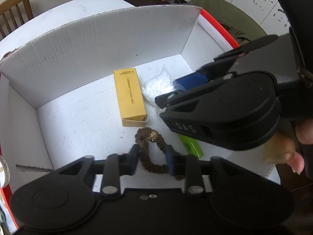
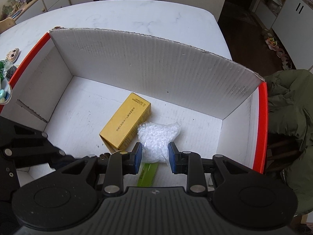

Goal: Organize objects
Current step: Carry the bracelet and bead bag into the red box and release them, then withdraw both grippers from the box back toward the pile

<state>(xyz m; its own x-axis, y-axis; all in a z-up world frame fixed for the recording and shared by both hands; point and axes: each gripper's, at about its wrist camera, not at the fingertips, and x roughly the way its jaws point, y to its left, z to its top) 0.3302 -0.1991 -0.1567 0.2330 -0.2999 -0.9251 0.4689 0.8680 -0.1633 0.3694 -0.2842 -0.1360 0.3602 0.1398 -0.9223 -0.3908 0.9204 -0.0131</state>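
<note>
White corrugated box (image 2: 148, 62) holds yellow carton (image 2: 125, 125), green packet (image 2: 147, 174). Right gripper (image 2: 154, 156) fingers spread around bead bag (image 2: 156, 141); left gripper (image 1: 151, 158) spread astride brown scrunchie (image 1: 150, 146).

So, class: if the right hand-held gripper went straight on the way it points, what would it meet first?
The clear bag of white beads. It already sits between the open right hand-held gripper, whose pads look close to its sides. Beyond the bag lie the box floor and far wall; depth is unclear.
</note>
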